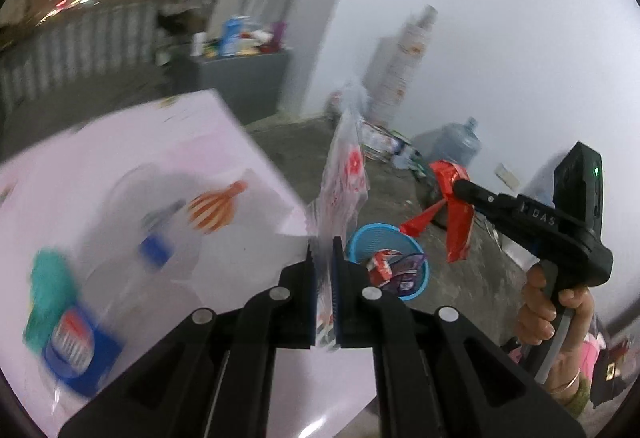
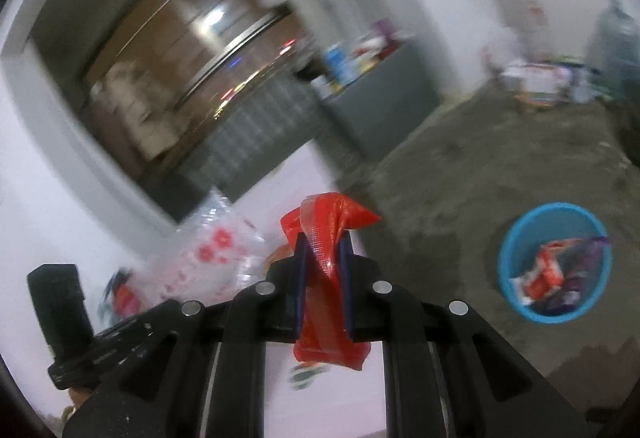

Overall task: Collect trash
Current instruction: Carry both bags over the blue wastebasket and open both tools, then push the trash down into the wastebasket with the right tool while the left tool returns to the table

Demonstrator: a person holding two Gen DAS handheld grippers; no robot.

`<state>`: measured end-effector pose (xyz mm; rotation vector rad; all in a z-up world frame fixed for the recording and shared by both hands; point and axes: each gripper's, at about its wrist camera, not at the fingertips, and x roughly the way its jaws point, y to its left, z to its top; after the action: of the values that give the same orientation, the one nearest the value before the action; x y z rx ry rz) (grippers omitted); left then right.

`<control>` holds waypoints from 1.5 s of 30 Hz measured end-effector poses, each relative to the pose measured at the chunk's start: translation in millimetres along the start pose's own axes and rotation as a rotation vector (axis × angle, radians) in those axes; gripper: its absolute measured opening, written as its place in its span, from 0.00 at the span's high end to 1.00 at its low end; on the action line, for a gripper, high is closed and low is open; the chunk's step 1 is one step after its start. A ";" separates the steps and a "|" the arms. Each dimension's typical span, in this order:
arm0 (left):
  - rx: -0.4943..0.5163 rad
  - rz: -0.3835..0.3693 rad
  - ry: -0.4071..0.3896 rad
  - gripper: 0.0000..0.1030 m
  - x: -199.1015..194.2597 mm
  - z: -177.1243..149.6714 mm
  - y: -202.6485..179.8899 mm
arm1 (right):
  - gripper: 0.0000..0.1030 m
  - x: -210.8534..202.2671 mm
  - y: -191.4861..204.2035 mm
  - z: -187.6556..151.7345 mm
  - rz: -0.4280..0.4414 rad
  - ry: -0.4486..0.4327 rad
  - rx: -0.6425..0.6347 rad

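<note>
My left gripper (image 1: 323, 258) is shut on a clear plastic bag with red print (image 1: 347, 174), which stands up from between the pads above the table's corner. My right gripper (image 2: 323, 252) is shut on a red plastic wrapper (image 2: 326, 238) that twists up and hangs below the pads. In the left wrist view the right gripper (image 1: 454, 187) holds that red wrapper (image 1: 456, 214) in the air over the floor, above and right of a blue basket (image 1: 420, 258). The blue basket (image 2: 520, 238) sits on the floor with several wrappers inside. In the right wrist view the clear bag (image 2: 212, 250) and left gripper body show at left.
A white table (image 1: 160, 142) carries a clear bottle with a blue label (image 1: 156, 250), an orange whisk (image 1: 216, 210) and a green and blue packet (image 1: 60, 318). A large water jug (image 1: 456, 144), litter and a grey counter (image 1: 240, 74) line the wall. The floor is bare concrete (image 2: 460, 178).
</note>
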<state>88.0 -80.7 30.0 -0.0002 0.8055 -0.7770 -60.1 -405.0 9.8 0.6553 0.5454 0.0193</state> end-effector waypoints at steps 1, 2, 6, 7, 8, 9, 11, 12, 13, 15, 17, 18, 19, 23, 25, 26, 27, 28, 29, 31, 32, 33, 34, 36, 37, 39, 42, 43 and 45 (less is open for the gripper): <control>0.029 -0.015 0.019 0.95 13.6 10.1 -11.4 | 0.87 -6.1 -14.2 2.1 -0.028 -0.023 0.038; 0.059 -0.034 0.047 0.95 30.4 21.0 -24.4 | 0.87 -10.8 -28.5 4.1 -0.048 -0.041 0.078; 0.150 -0.093 0.161 0.95 95.5 49.3 -67.4 | 0.86 -15.3 -86.8 4.2 -0.144 -0.071 0.240; 0.177 -0.111 0.199 0.95 116.8 53.6 -79.9 | 0.86 -14.7 -103.6 4.0 -0.168 -0.071 0.287; 0.201 -0.113 0.238 0.95 138.5 55.8 -91.4 | 0.86 -12.2 -116.1 1.1 -0.189 -0.068 0.322; 0.214 -0.114 0.265 0.95 154.3 54.9 -96.4 | 0.85 -9.8 -130.7 -1.8 -0.214 -0.066 0.353; 0.240 -0.118 0.329 0.95 193.6 54.7 -112.4 | 0.85 1.0 -159.8 -8.3 -0.268 -0.046 0.430; 0.260 -0.114 0.361 0.95 217.2 53.9 -122.7 | 0.85 7.5 -177.3 -12.7 -0.285 -0.031 0.474; 0.276 -0.107 0.386 0.95 239.3 53.1 -134.0 | 0.85 8.9 -192.1 -17.0 -0.309 -0.018 0.514; 0.304 -0.089 0.439 0.95 282.0 50.9 -150.2 | 0.85 16.7 -221.4 -22.9 -0.334 0.004 0.586; 0.333 -0.061 0.490 0.95 325.9 43.8 -163.3 | 0.84 28.2 -248.1 -29.3 -0.351 0.021 0.659; 0.344 -0.052 0.502 0.94 337.5 38.8 -164.9 | 0.83 34.0 -258.7 -30.7 -0.348 0.027 0.687; 0.362 -0.041 0.519 0.94 354.4 33.7 -169.2 | 0.82 37.3 -266.6 -32.7 -0.346 0.025 0.716; 0.423 0.006 0.556 0.92 397.8 10.9 -186.4 | 0.62 59.7 -299.4 -33.2 -0.354 0.037 0.764; 0.400 0.008 0.594 0.86 415.7 2.9 -184.3 | 0.49 75.8 -314.0 -34.0 -0.402 0.070 0.771; 0.384 0.007 0.605 0.80 421.3 1.2 -181.5 | 0.47 81.9 -319.2 -35.2 -0.431 0.088 0.769; 0.366 0.005 0.614 0.76 425.9 -0.4 -180.6 | 0.45 86.0 -322.6 -36.4 -0.448 0.103 0.762; 0.357 0.001 0.617 0.74 426.2 -1.1 -179.0 | 0.45 87.5 -323.6 -37.7 -0.456 0.113 0.757; 0.355 -0.015 0.612 0.70 425.1 -0.8 -178.3 | 0.42 87.9 -323.9 -38.9 -0.463 0.115 0.755; 0.376 -0.030 0.601 0.66 422.1 1.6 -177.8 | 0.38 83.5 -319.9 -40.6 -0.466 0.101 0.755; 0.388 -0.028 0.593 0.65 418.9 2.6 -176.6 | 0.38 81.3 -319.1 -40.5 -0.466 0.095 0.753; 0.395 -0.025 0.581 0.65 413.1 6.4 -174.8 | 0.37 78.3 -316.7 -40.9 -0.469 0.089 0.750; 0.392 -0.025 0.575 0.65 410.0 9.4 -173.4 | 0.37 75.4 -314.6 -40.4 -0.473 0.084 0.746; 0.379 -0.027 0.557 0.65 400.3 17.2 -171.8 | 0.37 70.9 -311.0 -38.4 -0.479 0.070 0.737; 0.376 -0.027 0.539 0.65 392.6 23.0 -169.6 | 0.37 67.3 -308.9 -36.7 -0.481 0.061 0.728; 0.376 -0.025 0.502 0.65 377.2 32.9 -165.7 | 0.35 58.5 -298.8 -31.1 -0.493 0.045 0.702; 0.355 -0.019 0.431 0.60 341.2 52.5 -153.7 | 0.34 46.8 -283.1 -19.8 -0.502 0.016 0.641; 0.349 -0.012 0.406 0.59 327.4 58.5 -149.0 | 0.34 43.6 -277.0 -15.1 -0.498 0.008 0.614; 0.344 -0.001 0.359 0.58 300.0 69.3 -139.3 | 0.34 41.9 -263.5 -8.3 -0.465 0.011 0.557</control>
<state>176.7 -389.1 -75.9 0.4573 0.9994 -0.9226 -67.9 -602.7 -169.5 1.0538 0.7109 -0.5833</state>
